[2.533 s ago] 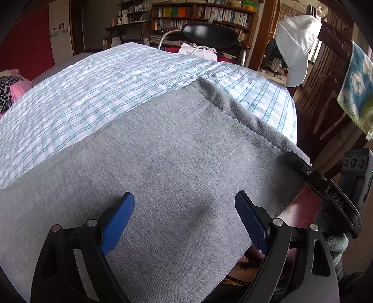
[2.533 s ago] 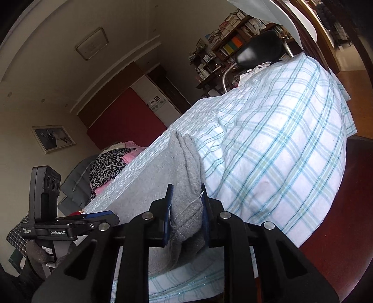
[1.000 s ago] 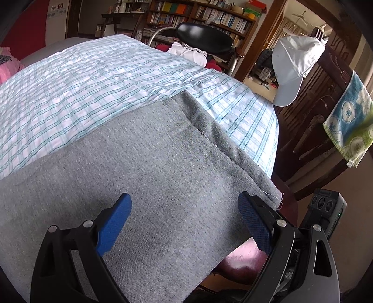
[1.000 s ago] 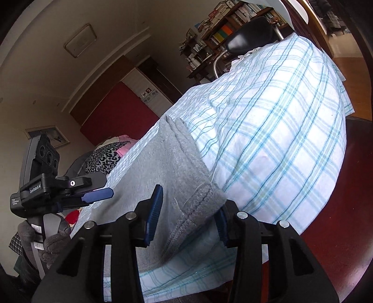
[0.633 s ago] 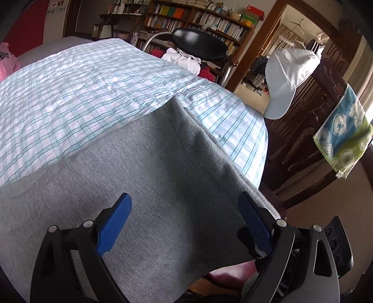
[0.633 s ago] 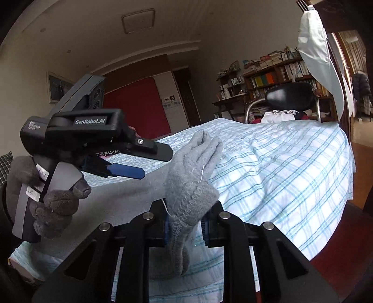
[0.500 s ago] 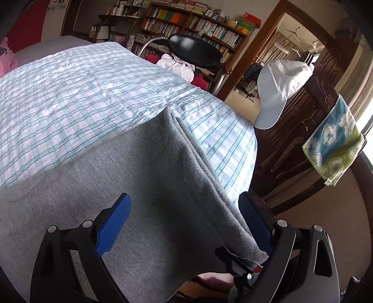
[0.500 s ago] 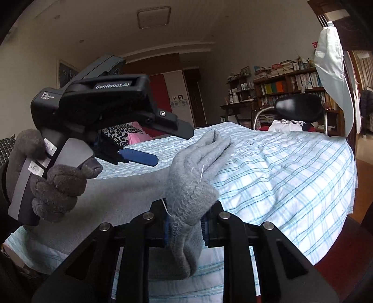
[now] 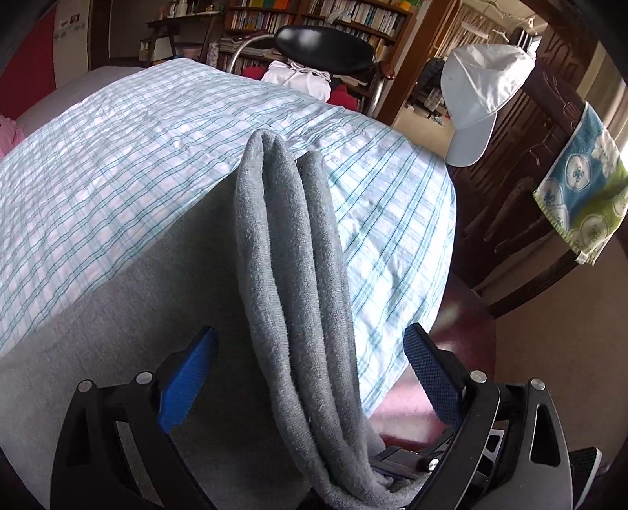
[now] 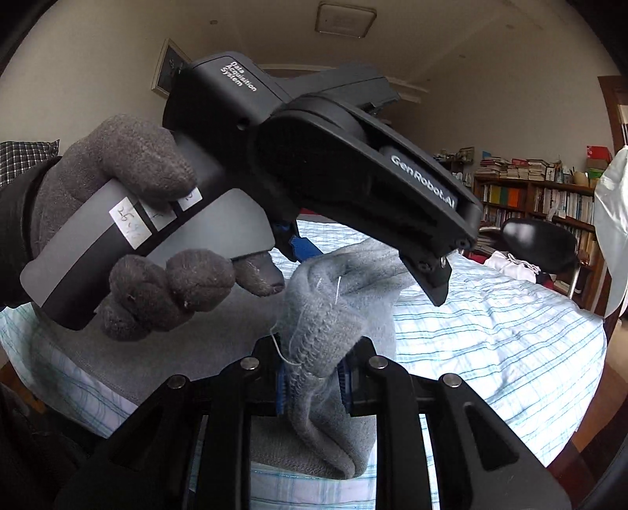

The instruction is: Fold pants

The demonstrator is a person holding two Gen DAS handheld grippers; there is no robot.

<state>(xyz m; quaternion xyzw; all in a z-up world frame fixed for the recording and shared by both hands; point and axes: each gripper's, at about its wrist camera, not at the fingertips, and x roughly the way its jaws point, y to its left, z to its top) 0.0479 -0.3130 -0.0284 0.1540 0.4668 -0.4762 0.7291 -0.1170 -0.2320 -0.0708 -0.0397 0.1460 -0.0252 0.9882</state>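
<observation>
**Mia:** Bookshelves (image 9: 314, 15) fill the far wall, past a bed with a blue checked sheet (image 9: 117, 157). What do you see looking along the left gripper (image 9: 310, 365)?

**Sam:** Its blue jaws are spread wide. They press on nothing. A bunched edge of the grey pants (image 9: 294, 255) runs up right between them. The rest of the pants lies flat on the bed, under and beside the left jaw. A white cap (image 9: 479, 98) and a blue and green towel (image 9: 581, 192) hang far off past the right jaw.

**Mia:** And looking along the right gripper (image 10: 312, 386)?

**Sam:** Its jaws are pinching a thick corner of the pants. The cloth bulges up above them. Just over that is the left gripper, held by a hand in a grey glove (image 10: 129, 243).

**Mia:** So which step is this?

**Sam:** I think the right one is carrying its corner across to start a fold. The pants are not folded yet.

**Mia:** What comes next?

**Sam:** I guess the left jaws need to close on the bunched edge, or press the flat part down. Then the corner can be laid across, edges lined up.

**Mia:** Any words to read?

**Sam:** Yes! The left gripper says "GenRobot.AI" (image 10: 424, 182) and "Data Acquisition System" (image 10: 239, 78). White stickers (image 10: 131, 225) on its handle have handwriting, too scribbly to read.
</observation>
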